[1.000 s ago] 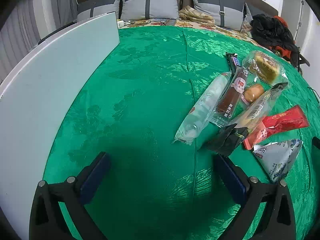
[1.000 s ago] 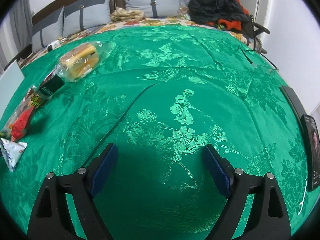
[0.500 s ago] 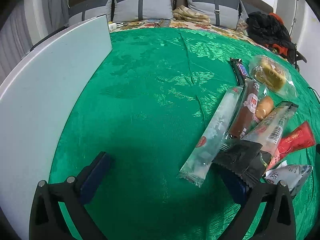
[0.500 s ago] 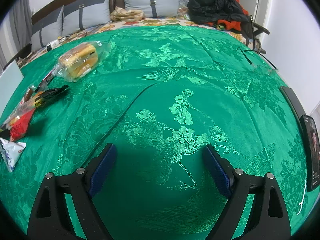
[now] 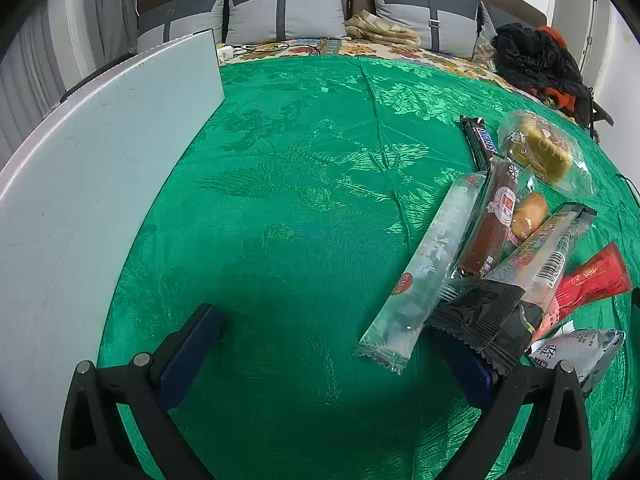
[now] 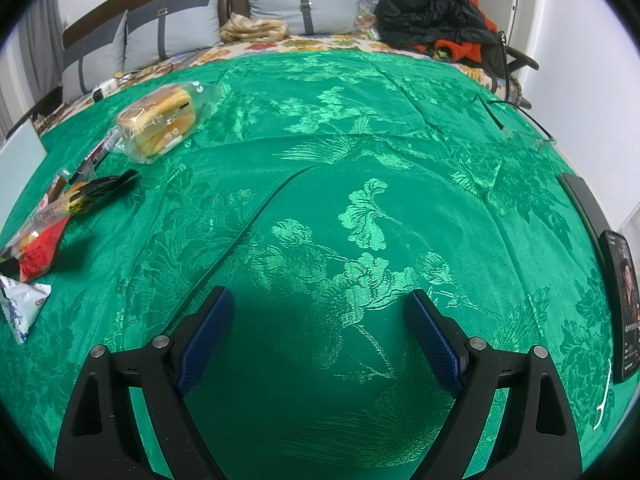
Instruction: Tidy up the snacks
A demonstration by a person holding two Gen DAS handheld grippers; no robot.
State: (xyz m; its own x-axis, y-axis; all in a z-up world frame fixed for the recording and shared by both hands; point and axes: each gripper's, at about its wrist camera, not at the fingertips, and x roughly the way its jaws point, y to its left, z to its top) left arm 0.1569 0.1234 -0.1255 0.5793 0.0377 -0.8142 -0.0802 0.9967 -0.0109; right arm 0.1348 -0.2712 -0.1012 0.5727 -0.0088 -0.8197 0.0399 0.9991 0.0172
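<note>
In the left wrist view a heap of snacks lies on the green cloth at the right: a long clear packet (image 5: 426,264), a sausage stick (image 5: 490,220), a black-ended wrapper (image 5: 486,322), a red packet (image 5: 588,280), a white pouch (image 5: 576,352), a chocolate bar (image 5: 478,140) and a bagged bun (image 5: 540,150). My left gripper (image 5: 324,346) is open, its right finger touching the black wrapper's end. My right gripper (image 6: 320,330) is open and empty over bare cloth; the bun (image 6: 164,122) and the red packet (image 6: 40,248) lie far left.
A white board (image 5: 88,184) lies along the left of the cloth. Pillows (image 5: 286,12) and dark clothes (image 6: 432,16) lie at the back. A phone (image 6: 624,304) and a dark slab (image 6: 584,200) lie at the right edge.
My left gripper has moved forward and right, so the snack heap is now nearer and its right finger reaches the black wrapper. The right gripper has barely moved.
</note>
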